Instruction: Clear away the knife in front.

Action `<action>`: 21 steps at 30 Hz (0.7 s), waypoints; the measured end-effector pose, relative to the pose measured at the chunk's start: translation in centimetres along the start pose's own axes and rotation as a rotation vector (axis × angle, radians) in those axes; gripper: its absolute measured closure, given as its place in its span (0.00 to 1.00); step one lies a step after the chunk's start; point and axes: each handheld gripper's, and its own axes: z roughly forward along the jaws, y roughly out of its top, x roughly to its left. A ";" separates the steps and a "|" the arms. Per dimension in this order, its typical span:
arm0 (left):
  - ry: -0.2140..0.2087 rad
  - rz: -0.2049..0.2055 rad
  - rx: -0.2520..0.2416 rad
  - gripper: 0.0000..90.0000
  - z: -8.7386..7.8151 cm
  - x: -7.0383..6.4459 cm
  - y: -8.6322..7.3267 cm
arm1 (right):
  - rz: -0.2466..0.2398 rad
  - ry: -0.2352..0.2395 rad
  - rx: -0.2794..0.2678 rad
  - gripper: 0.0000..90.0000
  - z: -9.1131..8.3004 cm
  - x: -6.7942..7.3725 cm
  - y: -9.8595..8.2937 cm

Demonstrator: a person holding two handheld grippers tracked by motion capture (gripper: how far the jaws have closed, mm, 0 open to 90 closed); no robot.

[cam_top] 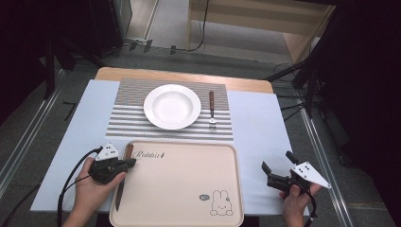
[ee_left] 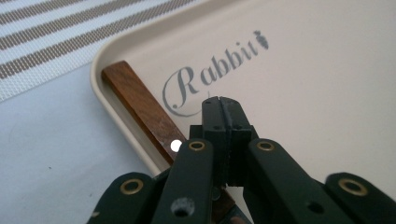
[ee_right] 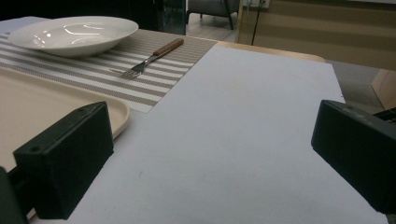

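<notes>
A white plate (cam_top: 172, 106) sits in the middle of the striped mat (cam_top: 127, 118), which lies along the desk's far edge. A fork (cam_top: 212, 109) with a wooden handle lies just right of the plate, on the mat's right end, tines pointing toward the near edge. Under the mat, a pale sheet (cam_top: 257, 127) covers the desk (cam_top: 189, 75), whose wood shows at the far edge.
</notes>
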 end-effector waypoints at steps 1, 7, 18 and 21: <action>0.000 0.005 -0.016 0.98 -0.2 0.0 0.0 | -0.002 0.000 -0.001 0.00 0.0 0.0 0.0; -0.028 0.000 -0.118 0.82 -1.3 0.5 0.0 | -0.009 0.004 -0.001 0.00 0.0 0.0 0.0; -0.019 -0.049 -0.233 0.49 -2.7 1.6 -0.2 | -0.009 0.001 0.003 0.00 0.1 0.1 0.0; -0.014 -0.067 -0.248 0.39 -2.9 2.0 -0.3 | -0.009 0.000 0.004 0.00 0.1 0.1 0.0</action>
